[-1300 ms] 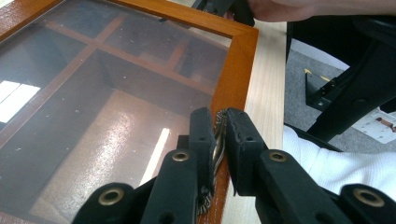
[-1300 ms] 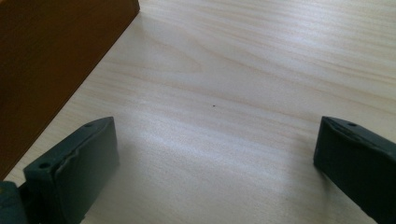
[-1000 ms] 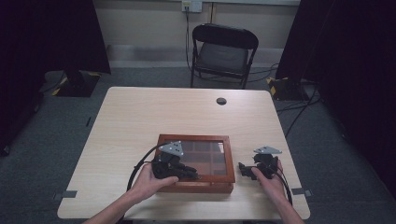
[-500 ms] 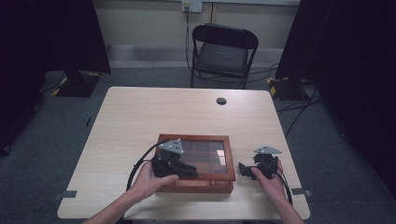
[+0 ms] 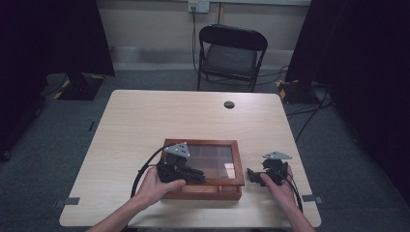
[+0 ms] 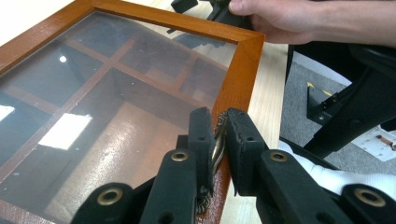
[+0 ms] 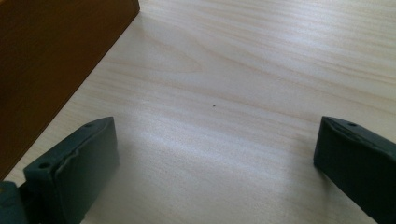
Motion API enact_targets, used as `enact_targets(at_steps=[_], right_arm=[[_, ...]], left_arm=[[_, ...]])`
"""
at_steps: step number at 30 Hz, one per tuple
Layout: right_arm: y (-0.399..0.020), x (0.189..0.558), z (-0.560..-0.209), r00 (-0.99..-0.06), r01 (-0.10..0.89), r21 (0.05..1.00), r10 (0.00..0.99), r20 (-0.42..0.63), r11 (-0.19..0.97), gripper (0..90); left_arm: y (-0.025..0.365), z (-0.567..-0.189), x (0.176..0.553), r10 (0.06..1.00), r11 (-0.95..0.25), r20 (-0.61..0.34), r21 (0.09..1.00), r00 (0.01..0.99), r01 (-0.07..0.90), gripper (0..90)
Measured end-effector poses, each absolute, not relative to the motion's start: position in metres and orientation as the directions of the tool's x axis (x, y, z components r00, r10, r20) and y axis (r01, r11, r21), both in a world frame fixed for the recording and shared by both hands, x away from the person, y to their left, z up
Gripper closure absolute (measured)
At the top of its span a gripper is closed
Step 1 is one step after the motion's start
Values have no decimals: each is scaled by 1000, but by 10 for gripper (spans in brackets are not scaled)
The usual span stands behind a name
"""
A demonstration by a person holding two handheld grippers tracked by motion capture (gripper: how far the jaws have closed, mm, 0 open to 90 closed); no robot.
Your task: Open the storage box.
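As lid (image 5: 208,157) lifts slightly | L tool (image 6: 218,135) pinching latch (image 6: 217,142) | R tool (image 7: 215,154) unchanged

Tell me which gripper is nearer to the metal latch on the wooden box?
Left. The left gripper has its jaws closed on the latch. The right gripper is open over the table, beside the box.

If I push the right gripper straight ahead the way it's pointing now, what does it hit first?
Most likely the wooden box: the right gripper, jaws open above bare table, points at the box's side wall. How closely its line is centred on that wall is unclear.
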State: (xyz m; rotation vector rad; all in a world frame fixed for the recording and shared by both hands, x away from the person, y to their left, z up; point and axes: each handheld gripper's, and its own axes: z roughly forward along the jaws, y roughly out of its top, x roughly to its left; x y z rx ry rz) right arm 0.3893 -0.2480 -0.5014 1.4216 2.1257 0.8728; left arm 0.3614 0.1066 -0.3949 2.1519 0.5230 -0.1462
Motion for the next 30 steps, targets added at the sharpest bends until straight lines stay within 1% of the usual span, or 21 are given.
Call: enact_targets(at_steps=[14, 22, 30], right_arm=[[-248, 389, -501, -378, 651, 708, 926, -12, 275, 0], [-248, 390, -501, -379, 649, 709, 925, -13, 276, 0], [-248, 390, -501, -382, 648, 709, 924, -14, 278, 0]], left_arm=[[110, -383, 365, 324, -473, -298, 771, 898, 427, 805], [109, -382, 366, 324, -481, -297, 766, 898, 426, 805], [112, -373, 370, 330, -443, -303, 787, 894, 430, 804]])
